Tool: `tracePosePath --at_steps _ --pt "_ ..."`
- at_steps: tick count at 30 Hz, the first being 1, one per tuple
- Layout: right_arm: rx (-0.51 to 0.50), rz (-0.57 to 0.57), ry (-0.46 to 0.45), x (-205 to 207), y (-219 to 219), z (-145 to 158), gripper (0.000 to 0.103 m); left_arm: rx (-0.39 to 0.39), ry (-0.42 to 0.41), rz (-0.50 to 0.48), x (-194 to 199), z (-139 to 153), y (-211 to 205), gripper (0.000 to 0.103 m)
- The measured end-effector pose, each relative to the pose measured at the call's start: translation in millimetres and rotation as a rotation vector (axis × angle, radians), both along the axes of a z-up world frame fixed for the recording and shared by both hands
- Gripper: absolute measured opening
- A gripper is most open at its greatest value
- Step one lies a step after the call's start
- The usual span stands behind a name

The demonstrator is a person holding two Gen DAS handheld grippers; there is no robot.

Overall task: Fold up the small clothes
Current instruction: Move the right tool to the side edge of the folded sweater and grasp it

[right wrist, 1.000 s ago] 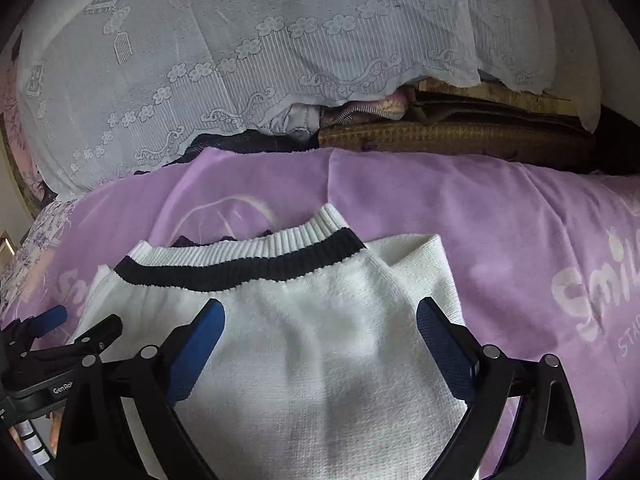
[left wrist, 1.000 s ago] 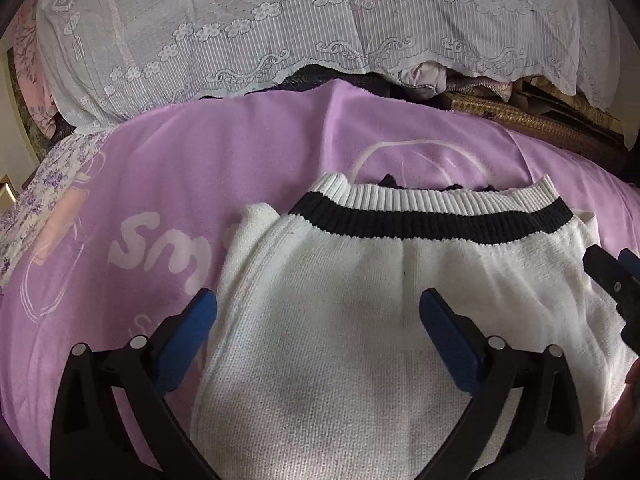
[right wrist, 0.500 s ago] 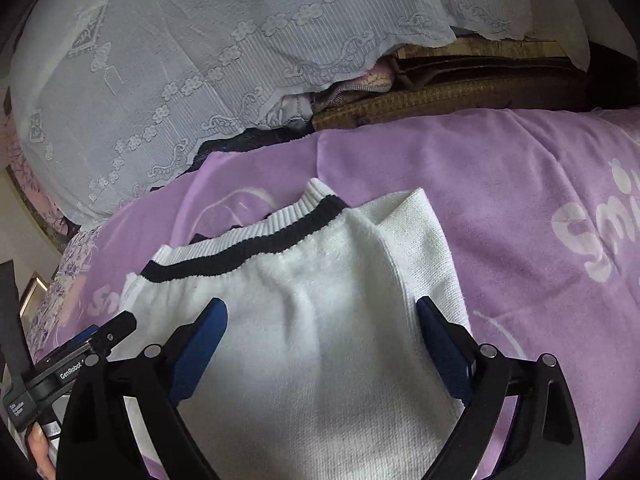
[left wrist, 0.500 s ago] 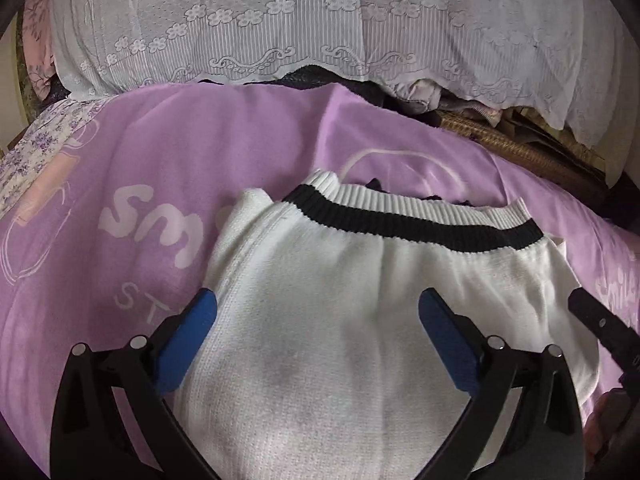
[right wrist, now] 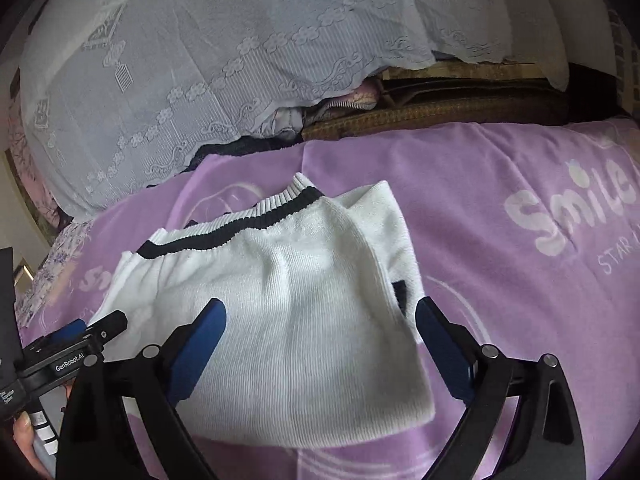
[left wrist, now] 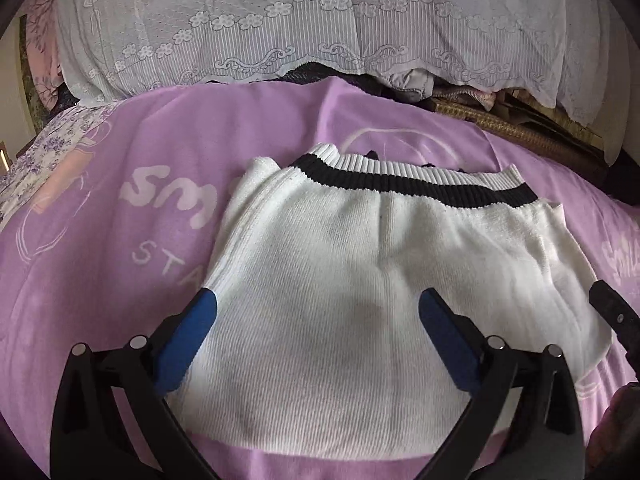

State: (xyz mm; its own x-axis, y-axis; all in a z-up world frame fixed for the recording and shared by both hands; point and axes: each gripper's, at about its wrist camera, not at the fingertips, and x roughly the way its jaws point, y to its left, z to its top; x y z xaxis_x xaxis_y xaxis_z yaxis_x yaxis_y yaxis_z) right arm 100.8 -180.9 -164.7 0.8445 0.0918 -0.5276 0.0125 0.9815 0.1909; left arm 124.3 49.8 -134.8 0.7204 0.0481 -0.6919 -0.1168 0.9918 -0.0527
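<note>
While both our grippers, left gripper (left wrist: 318, 312) and right gripper (right wrist: 320, 322), hover wide and empty, the white sweater (left wrist: 380, 280) lies just ahead beneath them, its striped hem farthest away.

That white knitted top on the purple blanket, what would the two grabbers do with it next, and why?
Probably lower both onto the near hem and pinch it. The white top lies flat on the purple blanket, sides already tucked in, while the left gripper and the right gripper are open and hold nothing.
</note>
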Motion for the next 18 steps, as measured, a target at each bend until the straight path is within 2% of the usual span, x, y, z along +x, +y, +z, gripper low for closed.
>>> tracePosePath --at_steps 1,2,3,5,10,13,18 --pt "-0.017 0.003 0.006 -5.6 0.0 -0.8 0.092 0.013 0.011 0.003 -3.2 -2.2 0.1 0.098" --pt "-0.042 0.004 0.043 -6.1 1.0 -5.3 0.091 0.042 0.042 0.008 -4.6 -8.1 -1.6 0.098" --pt "-0.054 0.006 0.11 -1.9 0.3 -14.8 0.085 0.065 0.071 0.005 -2.9 -17.0 -3.0 0.099" --pt "0.034 0.027 0.213 10.2 -10.5 -34.0 0.085 0.074 0.075 0.0 -3.6 -21.7 -2.8 0.099" --pt "0.13 0.031 0.173 -4.2 -21.5 -32.7 0.084 0.038 0.046 0.0 -23.4 -15.3 1.2 0.098" --pt "0.226 0.034 0.161 -16.6 -33.3 -33.3 0.084 0.054 0.015 0.001 -41.3 -8.5 -2.3 0.098" --pt "0.321 0.059 0.17 -40.6 -41.0 -34.4 0.084 0.054 0.002 -0.013 -56.5 -3.3 -9.1 0.098"
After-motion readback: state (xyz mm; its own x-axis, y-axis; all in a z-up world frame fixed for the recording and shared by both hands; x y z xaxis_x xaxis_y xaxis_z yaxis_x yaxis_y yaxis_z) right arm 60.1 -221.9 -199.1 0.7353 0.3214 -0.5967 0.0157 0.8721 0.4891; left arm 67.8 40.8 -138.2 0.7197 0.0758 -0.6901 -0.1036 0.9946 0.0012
